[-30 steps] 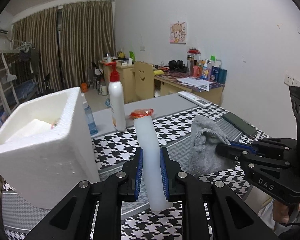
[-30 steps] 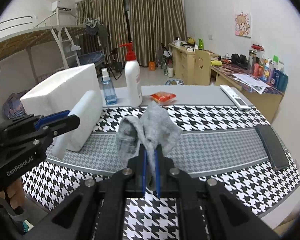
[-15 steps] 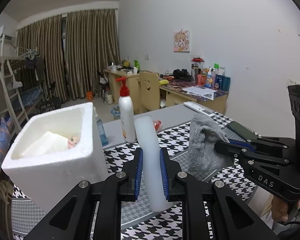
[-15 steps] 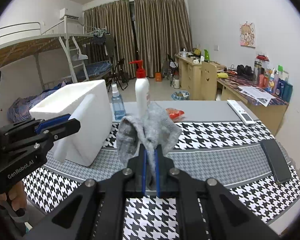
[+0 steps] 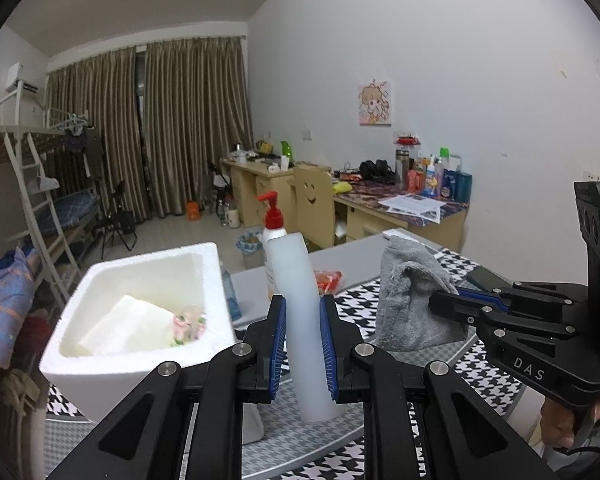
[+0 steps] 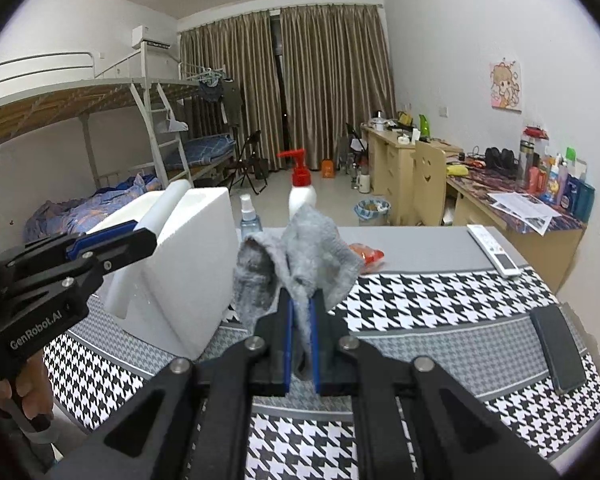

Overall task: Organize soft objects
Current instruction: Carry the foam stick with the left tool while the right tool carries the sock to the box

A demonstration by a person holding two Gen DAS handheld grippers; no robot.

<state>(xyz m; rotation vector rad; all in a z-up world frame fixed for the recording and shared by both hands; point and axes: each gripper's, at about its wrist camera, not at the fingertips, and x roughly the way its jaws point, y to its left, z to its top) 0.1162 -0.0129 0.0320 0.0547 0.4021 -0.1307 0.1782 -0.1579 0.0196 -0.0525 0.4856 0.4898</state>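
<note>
Left gripper (image 5: 303, 344) clamped on a white foam strip (image 5: 300, 312), upright at frame centre, raised above the table (image 5: 496, 372). Right gripper (image 6: 300, 344) pinching a grey cloth (image 6: 296, 260), bunched above its tips, centre of frame. White foam box (image 5: 140, 320) at lower left, open-topped, with a foam piece and something small and colourful inside. Pump bottle (image 6: 301, 192) behind the cloth.
</note>
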